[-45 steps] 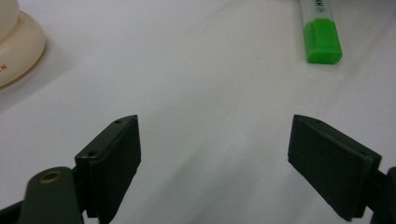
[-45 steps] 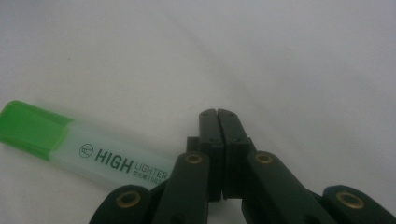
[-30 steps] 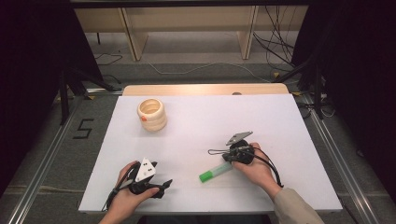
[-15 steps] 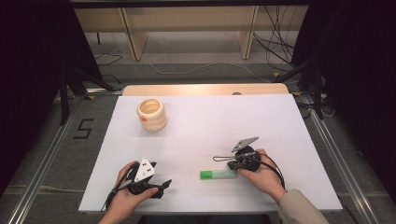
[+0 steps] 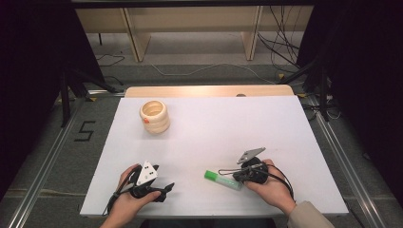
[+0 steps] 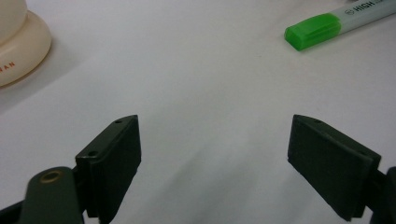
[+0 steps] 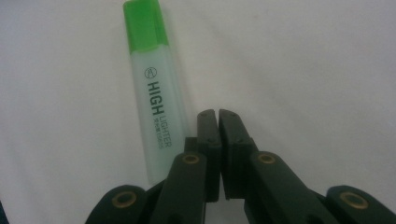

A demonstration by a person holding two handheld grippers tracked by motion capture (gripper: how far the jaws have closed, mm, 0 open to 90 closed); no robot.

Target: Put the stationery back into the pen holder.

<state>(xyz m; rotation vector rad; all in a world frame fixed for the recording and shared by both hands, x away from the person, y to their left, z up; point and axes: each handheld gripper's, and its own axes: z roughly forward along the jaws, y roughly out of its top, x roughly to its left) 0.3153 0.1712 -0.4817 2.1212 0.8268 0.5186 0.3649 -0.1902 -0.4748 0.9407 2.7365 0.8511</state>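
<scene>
One green highlighter printed "HIGH LIGHTER", right gripper fingers closed empty beside it, left gripper fingers wide apart.

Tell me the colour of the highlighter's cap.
Bright green, on a pale translucent barrel; the highlighter shows best in the right gripper view.

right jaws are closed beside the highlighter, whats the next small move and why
Probably open the right gripper and shift it sideways over the green highlighter. Its jaws are pressed together with nothing between them, and the highlighter lies flat on the white table just beside them, so they cannot take it as they stand. The left gripper is open, farther off.
</scene>
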